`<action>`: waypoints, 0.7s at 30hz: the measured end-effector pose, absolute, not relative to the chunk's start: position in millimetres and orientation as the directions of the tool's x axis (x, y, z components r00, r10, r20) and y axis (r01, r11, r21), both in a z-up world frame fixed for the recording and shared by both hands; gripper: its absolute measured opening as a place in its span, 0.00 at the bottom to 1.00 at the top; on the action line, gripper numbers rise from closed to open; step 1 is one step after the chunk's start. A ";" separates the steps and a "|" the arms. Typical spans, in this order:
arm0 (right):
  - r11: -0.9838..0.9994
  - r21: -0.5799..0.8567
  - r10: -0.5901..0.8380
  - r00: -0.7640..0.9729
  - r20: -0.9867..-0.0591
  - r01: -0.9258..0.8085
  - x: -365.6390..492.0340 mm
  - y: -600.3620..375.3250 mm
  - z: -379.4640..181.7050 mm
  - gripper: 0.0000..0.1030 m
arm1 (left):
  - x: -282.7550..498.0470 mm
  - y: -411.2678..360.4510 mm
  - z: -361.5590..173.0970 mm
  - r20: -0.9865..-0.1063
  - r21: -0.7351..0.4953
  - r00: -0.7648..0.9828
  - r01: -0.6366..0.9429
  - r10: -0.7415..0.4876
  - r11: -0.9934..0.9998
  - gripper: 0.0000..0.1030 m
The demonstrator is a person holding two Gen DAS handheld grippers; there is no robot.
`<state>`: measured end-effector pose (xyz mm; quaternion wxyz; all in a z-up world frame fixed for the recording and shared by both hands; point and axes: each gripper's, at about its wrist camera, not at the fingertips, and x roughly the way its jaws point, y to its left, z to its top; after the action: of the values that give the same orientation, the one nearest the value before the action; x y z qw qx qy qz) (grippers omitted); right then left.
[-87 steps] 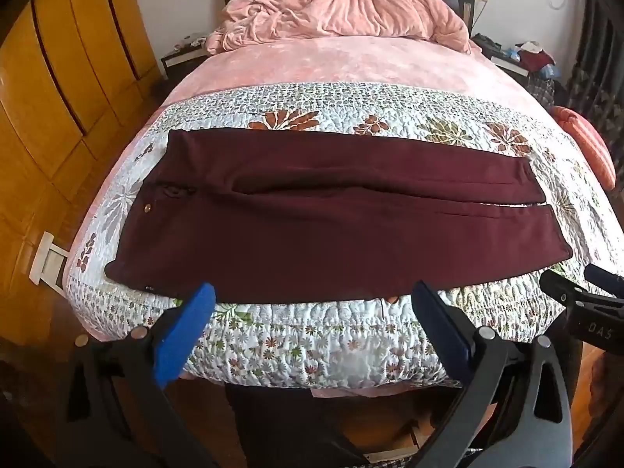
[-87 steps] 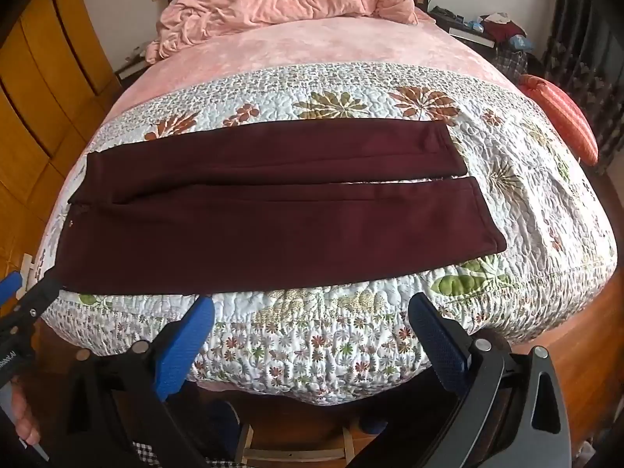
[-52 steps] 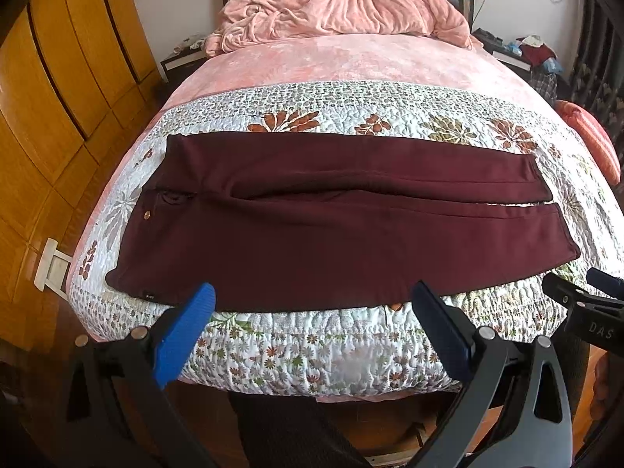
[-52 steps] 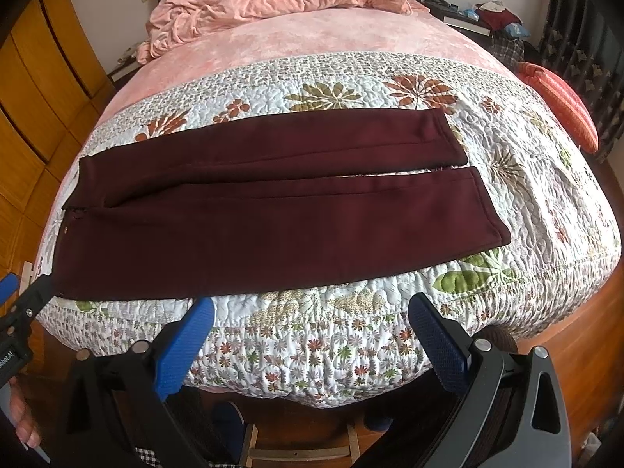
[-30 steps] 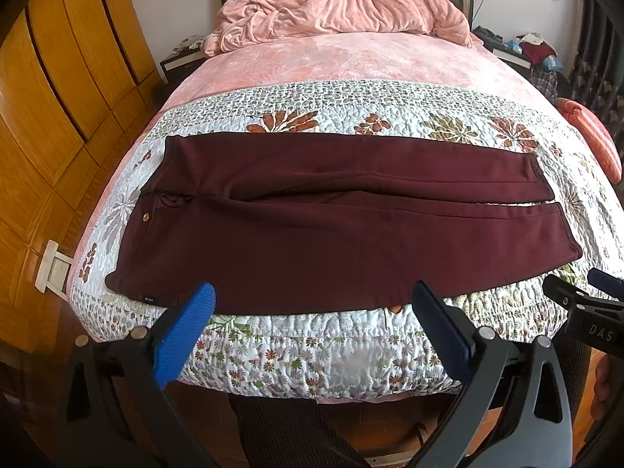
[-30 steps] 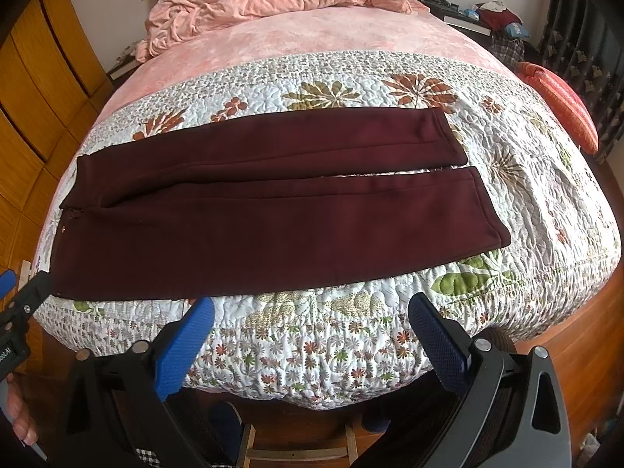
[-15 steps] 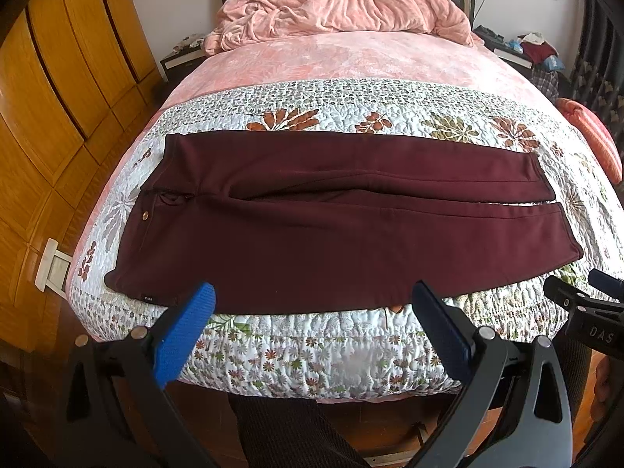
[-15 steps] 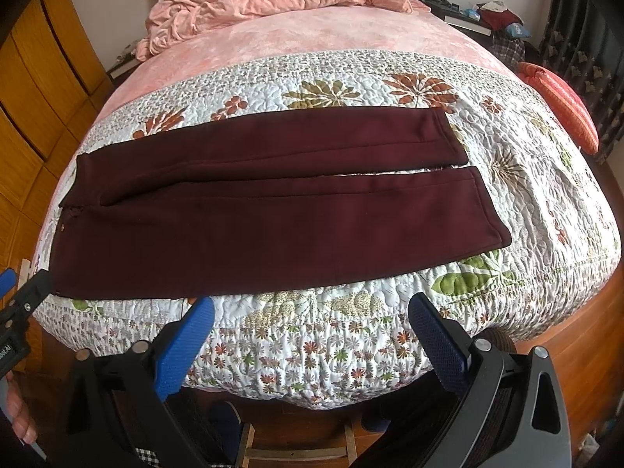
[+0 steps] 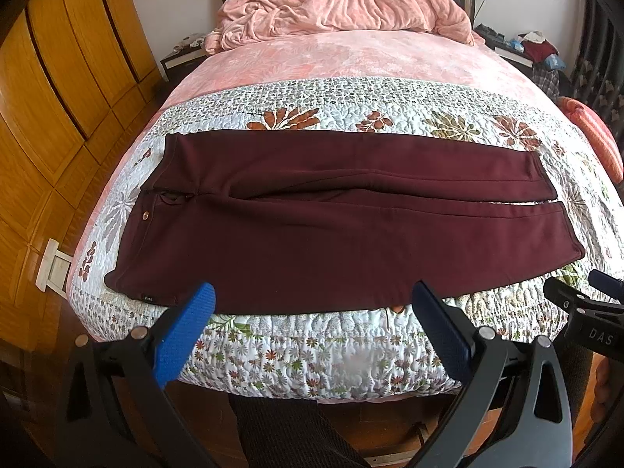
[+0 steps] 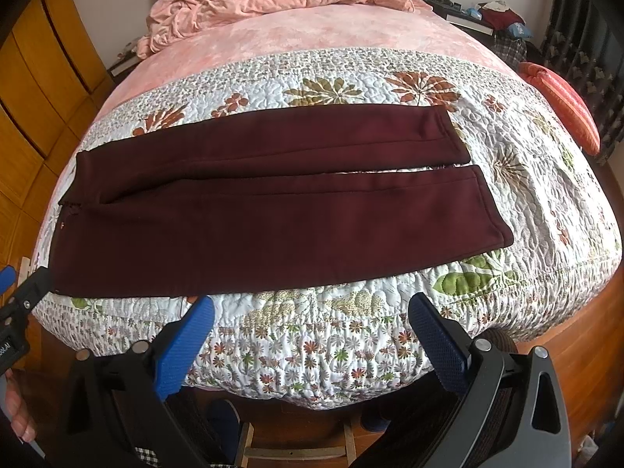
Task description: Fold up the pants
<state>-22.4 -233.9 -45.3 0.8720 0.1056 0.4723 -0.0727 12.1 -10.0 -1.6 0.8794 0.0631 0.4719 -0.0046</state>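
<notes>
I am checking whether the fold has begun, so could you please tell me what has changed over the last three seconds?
Very little. Both views have crept slightly closer to the bed; nothing was taken hold of or let go. The pants lie flat across the quilt as before, legs side by side, unfolded. The left tongs and right tongs stay open and short of the cloth.

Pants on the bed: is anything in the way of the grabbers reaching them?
Nothing visible. The pants lie flat on the quilt. The left gripper and right gripper are open before the near edge, with only quilt between.
</notes>
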 end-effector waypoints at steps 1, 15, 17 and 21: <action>0.967 0.115 -0.027 0.542 -0.840 0.226 -22.0 -233.7 -45.8 0.96 | 12.1 -9.8 -1.7 -0.831 0.106 0.554 0.068 0.051 0.992 0.97; 0.949 0.207 0.037 0.570 -0.821 0.237 72.0 -374.0 -50.7 0.96 | 89.4 -27.4 -23.8 -0.820 0.024 0.569 0.132 -0.056 0.991 0.97; 0.938 0.265 0.104 0.549 -0.830 0.224 109.0 -415.8 -60.1 0.96 | 117.3 -39.5 -28.7 -0.817 -0.009 0.565 0.182 -0.112 0.983 0.97; 0.890 0.388 0.231 0.499 -0.835 0.238 176.2 -483.9 -86.1 0.96 | 182.4 -66.5 -49.9 -0.841 -0.083 0.500 0.259 -0.207 0.962 0.97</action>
<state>176.2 -483.9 -86.1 0.8335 0.2341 0.5005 -0.0021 182.4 -66.5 -49.9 0.8656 0.0268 0.4815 -0.1346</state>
